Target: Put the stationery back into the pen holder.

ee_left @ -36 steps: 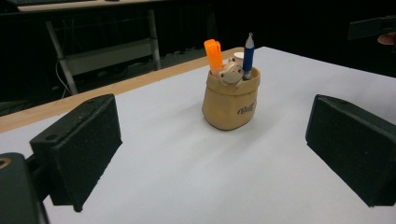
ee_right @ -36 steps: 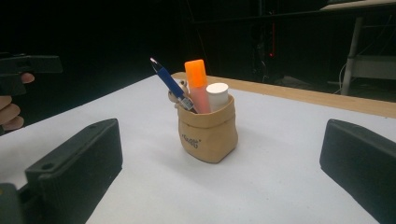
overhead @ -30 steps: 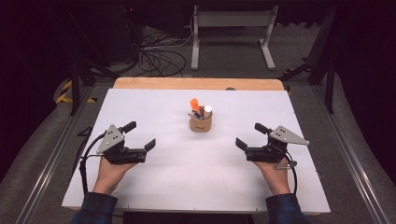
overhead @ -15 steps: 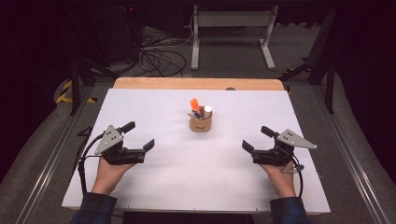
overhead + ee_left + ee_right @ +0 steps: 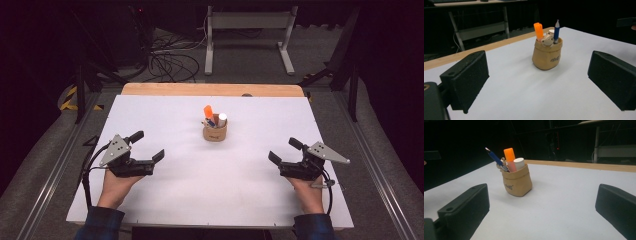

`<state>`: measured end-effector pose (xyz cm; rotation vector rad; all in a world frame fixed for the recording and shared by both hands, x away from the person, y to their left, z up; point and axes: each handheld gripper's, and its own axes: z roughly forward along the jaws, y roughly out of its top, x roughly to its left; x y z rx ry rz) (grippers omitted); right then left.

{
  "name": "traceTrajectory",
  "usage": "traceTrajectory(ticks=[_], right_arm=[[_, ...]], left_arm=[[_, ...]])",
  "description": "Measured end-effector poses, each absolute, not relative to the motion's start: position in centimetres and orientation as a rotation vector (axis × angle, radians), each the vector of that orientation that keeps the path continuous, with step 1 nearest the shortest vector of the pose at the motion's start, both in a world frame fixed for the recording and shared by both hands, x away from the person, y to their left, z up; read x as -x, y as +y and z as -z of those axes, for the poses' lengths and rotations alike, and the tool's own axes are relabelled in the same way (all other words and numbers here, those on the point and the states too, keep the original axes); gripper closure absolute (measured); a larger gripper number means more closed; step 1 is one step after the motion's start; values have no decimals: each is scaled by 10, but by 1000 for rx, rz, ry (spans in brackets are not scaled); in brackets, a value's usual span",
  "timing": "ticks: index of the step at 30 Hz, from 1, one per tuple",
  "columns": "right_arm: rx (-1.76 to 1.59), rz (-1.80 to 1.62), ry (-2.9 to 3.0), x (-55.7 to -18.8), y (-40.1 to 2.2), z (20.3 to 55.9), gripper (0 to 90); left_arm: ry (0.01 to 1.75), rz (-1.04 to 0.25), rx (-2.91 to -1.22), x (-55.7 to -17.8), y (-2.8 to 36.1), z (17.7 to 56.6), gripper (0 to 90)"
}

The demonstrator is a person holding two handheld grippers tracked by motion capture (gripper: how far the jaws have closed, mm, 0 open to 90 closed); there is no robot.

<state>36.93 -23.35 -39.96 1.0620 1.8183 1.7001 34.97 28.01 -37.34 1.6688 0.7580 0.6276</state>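
While both forearms rest at the near edge of the white table (image 5: 165,200), the left gripper (image 5: 145,147) sits at the near left with its two black jaws spread wide and nothing between them, and the right gripper (image 5: 285,151) sits at the near right, its jaws likewise spread and empty. Both point inward and away from the person, toward the table's middle. Each lies well apart from the small tan fabric pouch-shaped pen holder (image 5: 215,132), which stands upright beyond them, near the middle of the table and slightly toward its far side.

Seen along the left gripper, the holder (image 5: 547,55) stands between the jaws but farther off, its open mouth facing up. Out of it rise an orange highlighter marker (image 5: 538,31), a blue pen with a silver tip (image 5: 556,30) and a white cylindrical stick (image 5: 518,163); their long axes run roughly vertical. From the right gripper's side the blue pen (image 5: 496,159) leans clearly away from the marker, tip up.

Beyond the holder, a bare wooden strip (image 5: 210,90) borders the table's far edge, with a grey metal stand (image 5: 247,30) on the floor behind.
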Motion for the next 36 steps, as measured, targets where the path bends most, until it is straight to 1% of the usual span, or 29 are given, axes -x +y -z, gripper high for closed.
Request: traceTrajectory(ticks=[9,36], right_arm=[[-1069,-1695,1799,-367,-242,400,0],[-1050,-1696,1807,-367,-240,398,0]], left_arm=[[762,-624,-1672,-349,281,373,41],[754,-621,-1675,-350,282,374,41]])
